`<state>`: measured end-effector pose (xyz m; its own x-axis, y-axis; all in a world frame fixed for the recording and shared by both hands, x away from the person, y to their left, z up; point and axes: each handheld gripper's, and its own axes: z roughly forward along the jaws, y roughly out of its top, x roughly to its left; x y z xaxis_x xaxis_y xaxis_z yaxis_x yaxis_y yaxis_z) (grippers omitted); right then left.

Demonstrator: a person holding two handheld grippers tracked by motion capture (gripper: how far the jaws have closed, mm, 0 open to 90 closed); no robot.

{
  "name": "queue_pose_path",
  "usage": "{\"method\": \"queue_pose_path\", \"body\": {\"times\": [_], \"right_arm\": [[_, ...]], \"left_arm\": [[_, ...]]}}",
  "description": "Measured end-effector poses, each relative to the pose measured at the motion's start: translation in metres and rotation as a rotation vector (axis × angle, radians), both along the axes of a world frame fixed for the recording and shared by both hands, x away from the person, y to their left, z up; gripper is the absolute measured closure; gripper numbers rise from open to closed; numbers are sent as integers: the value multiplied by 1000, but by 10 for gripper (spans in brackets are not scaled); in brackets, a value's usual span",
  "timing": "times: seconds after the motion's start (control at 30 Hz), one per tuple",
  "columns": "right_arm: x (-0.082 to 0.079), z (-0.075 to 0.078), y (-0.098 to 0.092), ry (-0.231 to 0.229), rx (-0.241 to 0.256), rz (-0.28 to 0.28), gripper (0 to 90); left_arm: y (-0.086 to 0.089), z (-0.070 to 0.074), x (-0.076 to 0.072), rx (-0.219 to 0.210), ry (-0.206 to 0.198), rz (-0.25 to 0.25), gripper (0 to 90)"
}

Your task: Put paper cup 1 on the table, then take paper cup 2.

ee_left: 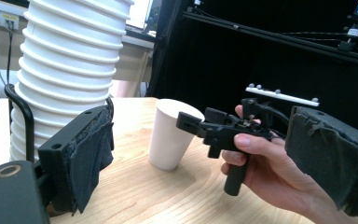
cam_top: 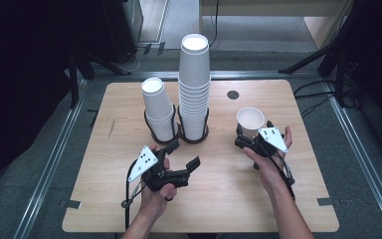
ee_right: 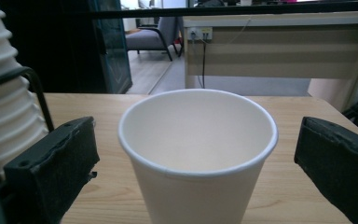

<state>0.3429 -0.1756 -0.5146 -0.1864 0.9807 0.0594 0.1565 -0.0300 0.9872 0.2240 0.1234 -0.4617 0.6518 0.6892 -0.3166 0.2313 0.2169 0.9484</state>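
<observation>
Flanking paper cup [ee_right: 198,154], right claw [ee_right: 198,158] apparently apart

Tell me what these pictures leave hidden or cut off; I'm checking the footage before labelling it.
- Single paper cup: its base is cut off by the bottom edge of the right gripper view.
- Tall cup stack: its top runs past the upper edge of the left gripper view.
- Right gripper: in the high view its grey plate and the hand cover how close the jaws stand to the cup.

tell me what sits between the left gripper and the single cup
Nothing: bare wooden table separates the left gripper from the single cup, seen in the high view.
</observation>
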Motion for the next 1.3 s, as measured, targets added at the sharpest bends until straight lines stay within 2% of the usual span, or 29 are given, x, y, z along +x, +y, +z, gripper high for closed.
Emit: {"method": "queue_pose_path", "body": {"times": [0.23, 0.4, 0.63, 0.97, 1.3], "right_arm": [[-11, 21, 3, -33, 9, 37, 0], [-17, 42, 12, -69, 11, 66, 0], [-23, 74, 28, -113, 49, 125, 0], [-20, 113, 49, -137, 122, 191, 0], [-15, 142, 75, -173, 147, 251, 0]], "left_arm": [[0, 0, 0, 4, -1, -2, 78], [0, -1, 0, 3, 0, -1, 77], [0, 0, 0, 0, -1, 2, 78], [3, 0, 1, 1, -1, 11, 78], [5, 1, 1, 0, -1, 18, 78]]}}
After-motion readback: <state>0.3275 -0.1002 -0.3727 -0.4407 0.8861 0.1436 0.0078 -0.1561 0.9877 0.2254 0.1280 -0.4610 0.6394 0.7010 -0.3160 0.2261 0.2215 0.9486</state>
